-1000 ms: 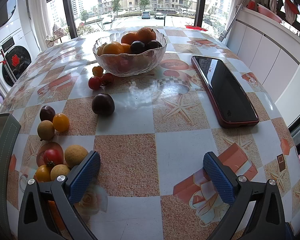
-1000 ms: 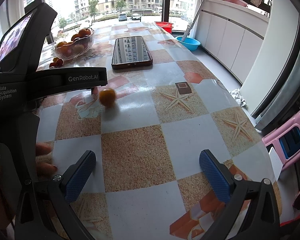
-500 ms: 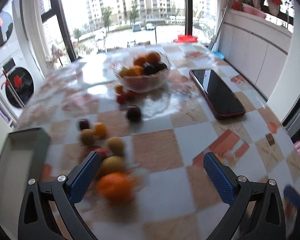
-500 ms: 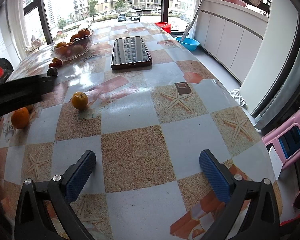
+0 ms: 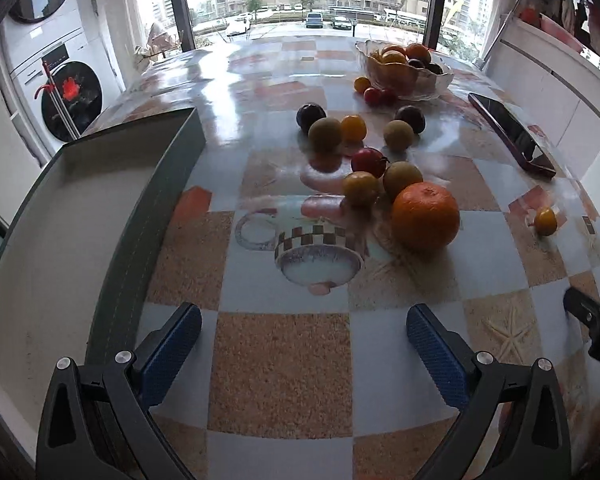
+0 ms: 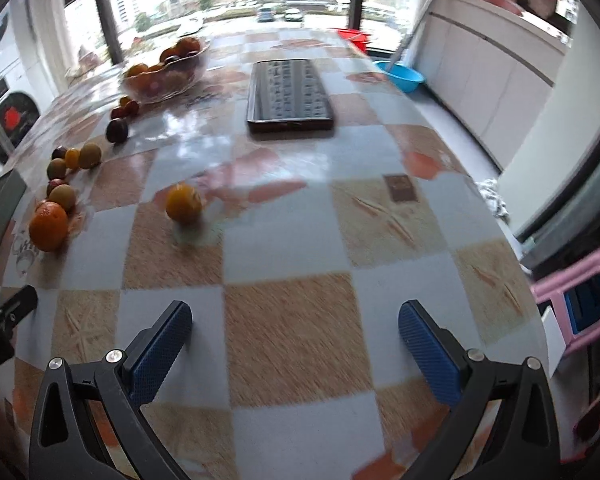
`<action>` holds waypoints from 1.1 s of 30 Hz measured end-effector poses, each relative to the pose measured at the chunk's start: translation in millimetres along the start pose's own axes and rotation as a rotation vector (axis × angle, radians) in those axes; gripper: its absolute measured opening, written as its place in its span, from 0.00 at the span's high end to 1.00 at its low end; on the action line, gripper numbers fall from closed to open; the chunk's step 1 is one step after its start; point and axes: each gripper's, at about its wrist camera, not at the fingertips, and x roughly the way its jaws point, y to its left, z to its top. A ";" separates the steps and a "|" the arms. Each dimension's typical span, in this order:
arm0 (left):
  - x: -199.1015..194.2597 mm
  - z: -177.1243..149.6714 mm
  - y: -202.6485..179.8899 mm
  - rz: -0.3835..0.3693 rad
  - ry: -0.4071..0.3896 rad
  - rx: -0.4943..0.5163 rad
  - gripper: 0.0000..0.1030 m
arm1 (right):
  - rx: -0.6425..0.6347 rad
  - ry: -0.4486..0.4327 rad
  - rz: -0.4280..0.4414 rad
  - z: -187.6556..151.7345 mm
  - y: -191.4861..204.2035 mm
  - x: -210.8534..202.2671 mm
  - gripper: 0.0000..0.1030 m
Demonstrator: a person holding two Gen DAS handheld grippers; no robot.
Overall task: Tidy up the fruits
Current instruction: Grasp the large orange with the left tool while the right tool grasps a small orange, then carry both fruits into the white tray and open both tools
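A large orange lies on the tiled table among several small loose fruits, such as a red one and a dark plum. A lone small orange fruit lies apart to the right; it also shows in the right wrist view. A glass bowl holding fruit stands at the back. A grey tray lies at the left. My left gripper is open and empty, short of the fruits. My right gripper is open and empty over bare table.
A dark phone lies on the table beyond the right gripper, right of the bowl. A washing machine stands past the table's left edge. A pink stool and a blue basin are on the floor at the right.
The left gripper has pulled back and swung left, so the tray and the large orange now show. The right gripper has turned left; the lone small fruit has rolled nearer the middle.
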 end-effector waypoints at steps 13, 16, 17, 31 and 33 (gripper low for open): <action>-2.6 14.9 -12.1 -0.014 -0.003 0.025 0.00 | -0.130 -0.060 0.094 31.9 56.8 8.5 0.73; -4.5 21.4 -22.8 -0.038 -0.007 0.035 0.18 | -0.108 -0.056 0.128 31.0 51.3 6.5 0.78; -2.7 24.6 -27.1 -0.050 0.005 0.032 0.18 | -0.086 -0.055 0.156 29.1 45.4 5.1 0.78; 8.8 37.1 -43.7 -0.101 0.008 -0.021 0.61 | -0.034 -0.033 0.221 7.2 23.8 -7.7 0.78; 3.6 31.9 -35.6 -0.124 0.009 -0.026 0.61 | -0.018 -0.027 0.247 2.5 21.3 -10.6 0.78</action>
